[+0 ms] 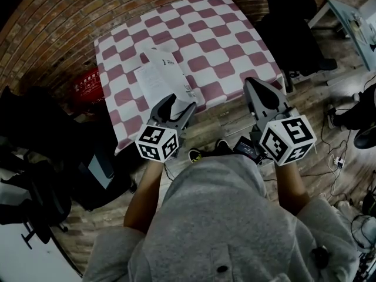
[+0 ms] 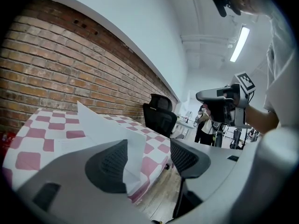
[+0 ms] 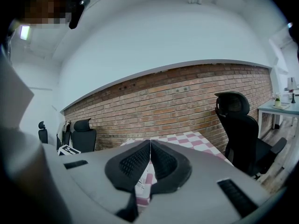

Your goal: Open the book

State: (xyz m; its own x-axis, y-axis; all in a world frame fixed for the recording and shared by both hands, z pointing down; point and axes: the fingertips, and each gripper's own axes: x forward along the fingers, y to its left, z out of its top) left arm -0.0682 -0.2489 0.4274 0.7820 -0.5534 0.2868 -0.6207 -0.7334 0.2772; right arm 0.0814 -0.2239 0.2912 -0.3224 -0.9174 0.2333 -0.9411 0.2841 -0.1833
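Note:
A thin white book (image 1: 157, 75) lies open on the pink-and-white checked table (image 1: 223, 46), near its front left. My left gripper (image 1: 179, 103) hovers at the book's near corner, open. In the left gripper view a raised white page (image 2: 107, 129) stands between the jaws, close against the left pad, and the left gripper (image 2: 148, 157) is not closed on it. My right gripper (image 1: 257, 82) is held off the table's front right edge, shut and empty. In the right gripper view the right gripper (image 3: 150, 146) has its pads pressed together, with the table (image 3: 187, 138) beyond.
A black office chair (image 1: 294, 22) stands right of the table and another (image 1: 35, 198) at the near left. A red object (image 1: 88, 81) sits on the floor by the brick wall. Cables lie on the floor at right. A person (image 2: 205, 125) stands farther off.

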